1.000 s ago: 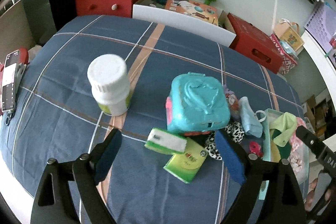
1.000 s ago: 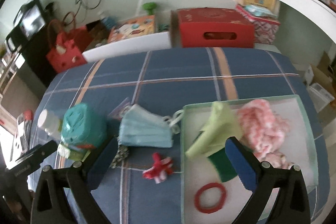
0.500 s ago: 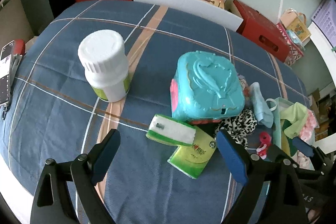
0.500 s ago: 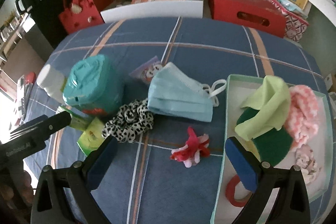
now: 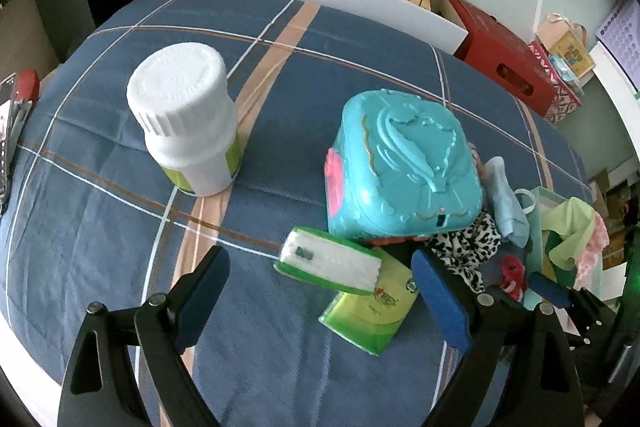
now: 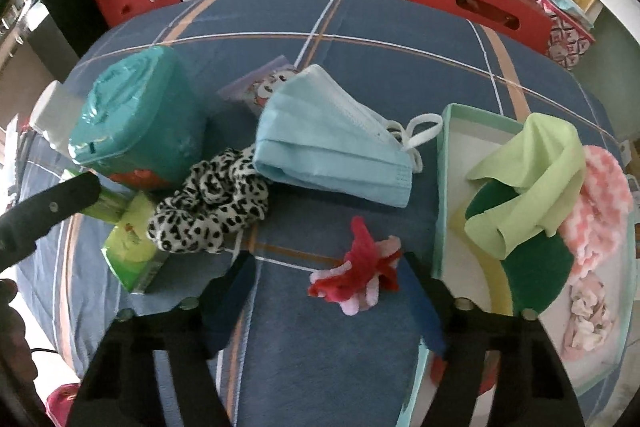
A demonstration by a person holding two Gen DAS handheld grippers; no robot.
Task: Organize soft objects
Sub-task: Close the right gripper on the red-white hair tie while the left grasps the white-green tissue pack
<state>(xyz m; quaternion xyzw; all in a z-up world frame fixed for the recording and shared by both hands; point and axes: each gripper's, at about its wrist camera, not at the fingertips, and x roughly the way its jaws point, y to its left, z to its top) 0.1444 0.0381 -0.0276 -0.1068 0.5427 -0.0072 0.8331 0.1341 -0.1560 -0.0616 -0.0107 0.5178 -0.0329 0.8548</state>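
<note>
The plaid blue cloth (image 6: 360,27) carries everything, and the pale green tray (image 6: 442,187) is the landmark. Inside it lie a lime cloth (image 6: 532,179), a green pad (image 6: 536,267) and pink knit (image 6: 600,203). Just left of the tray sit the blue face mask (image 6: 336,151), the leopard scrunchie (image 6: 208,203) and the red-pink hair tie (image 6: 360,271). The right gripper (image 6: 328,291) gapes wide around that tie; closing on it looks next. The left gripper (image 5: 320,295) hangs wide, empty, further left.

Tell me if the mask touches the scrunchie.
Touching. In the right wrist view the mask's lower left corner overlaps the leopard scrunchie's upper edge, with no blanket visible between them.
</note>
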